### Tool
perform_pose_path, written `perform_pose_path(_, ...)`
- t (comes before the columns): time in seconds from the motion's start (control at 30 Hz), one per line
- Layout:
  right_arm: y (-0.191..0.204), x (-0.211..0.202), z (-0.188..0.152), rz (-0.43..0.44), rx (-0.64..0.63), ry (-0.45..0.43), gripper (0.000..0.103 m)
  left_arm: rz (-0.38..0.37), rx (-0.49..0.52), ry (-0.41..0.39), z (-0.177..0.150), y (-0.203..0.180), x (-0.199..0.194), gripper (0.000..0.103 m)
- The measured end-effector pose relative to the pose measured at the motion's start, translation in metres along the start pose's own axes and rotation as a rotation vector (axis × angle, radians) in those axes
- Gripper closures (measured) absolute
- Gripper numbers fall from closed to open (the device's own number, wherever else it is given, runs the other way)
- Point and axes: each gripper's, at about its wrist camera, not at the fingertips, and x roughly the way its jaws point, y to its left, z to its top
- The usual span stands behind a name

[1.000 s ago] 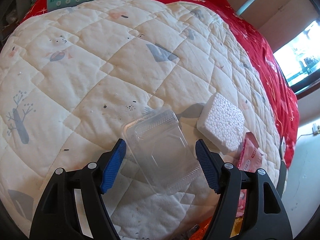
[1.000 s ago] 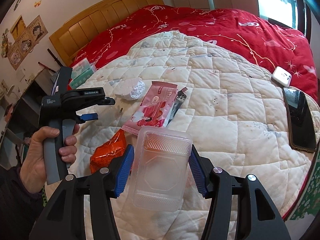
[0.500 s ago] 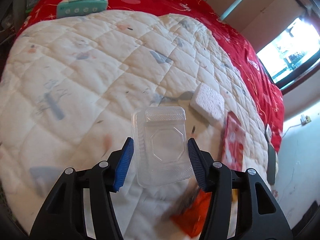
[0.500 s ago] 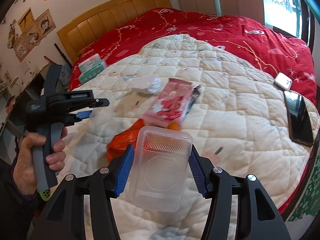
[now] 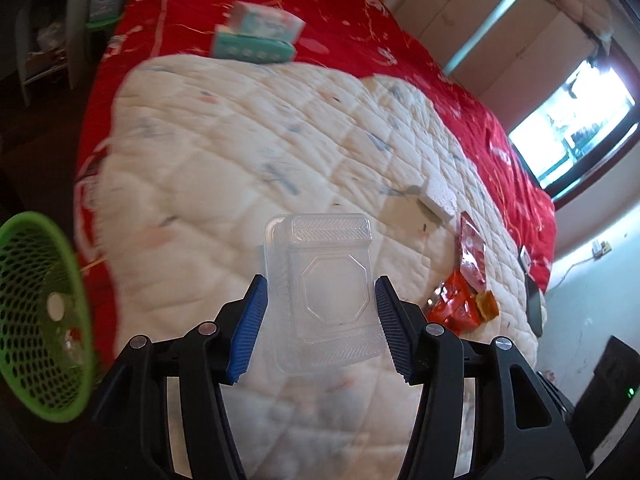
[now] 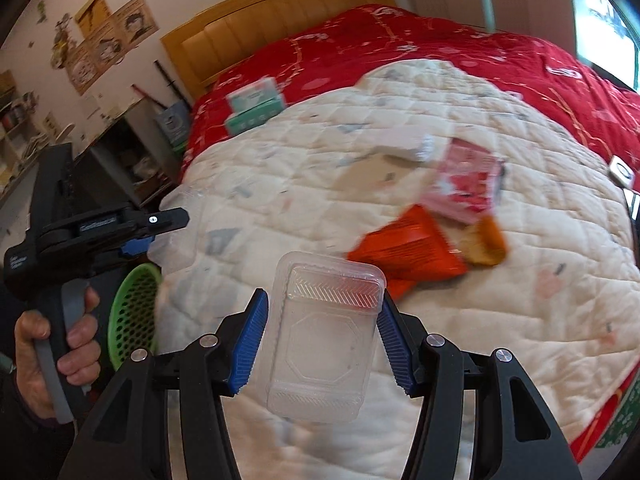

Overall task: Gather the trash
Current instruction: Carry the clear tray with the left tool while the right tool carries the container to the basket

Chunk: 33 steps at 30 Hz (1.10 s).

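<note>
My left gripper point(image 5: 320, 330) is shut on a clear plastic container point(image 5: 322, 292) and holds it above the quilt's near edge. My right gripper point(image 6: 320, 340) is shut on a second clear plastic container point(image 6: 324, 340). The left gripper point(image 6: 132, 236) also shows in the right wrist view, at the left, beside the bed. A green mesh basket point(image 5: 36, 316) stands on the floor to the left of the bed; it also shows in the right wrist view point(image 6: 132, 312). On the quilt lie a white foam block point(image 5: 438, 200), a pink wrapper point(image 5: 472, 252), an orange wrapper point(image 5: 454, 304) and a small brown piece point(image 5: 486, 304).
A white quilt point(image 5: 240, 160) covers a red bedspread point(image 5: 360, 40). Teal tissue packs point(image 5: 256, 36) lie near the headboard. A phone point(image 5: 534, 304) and a small white device point(image 6: 622, 170) lie at the quilt's right edge. Shelves stand left of the bed.
The left gripper closed on its clear container and lifted it off the quilt. Both grippers have pulled back and swung left; the green basket has come into view.
</note>
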Motion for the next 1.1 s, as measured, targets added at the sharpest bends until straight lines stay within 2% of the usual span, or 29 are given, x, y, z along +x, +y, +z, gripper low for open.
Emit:
perform_pose_path(0.23,0.060,0.011,-0.004,0.063,-0.077,0.023,0.050,0.063,-0.053,-0.064,-0.016,0.061,-0.054,0.048)
perform_pose_path(0.57,0.124,0.026,-0.005,0.132,-0.169,0.058,0.050,0.174,-0.156,-0.109,-0.037,0.142,-0.097,0.048)
perform_pose_path(0.8,0.158,0.040,-0.005,0.165,-0.212,0.080,0.050,0.290,-0.194,-0.100,-0.049,0.191,-0.104,0.048)
perform_pose_path(1.1,0.187,0.061,-0.010,0.193,-0.243,0.116,0.050,0.367,-0.243,-0.047,-0.057,0.242,-0.094,0.048)
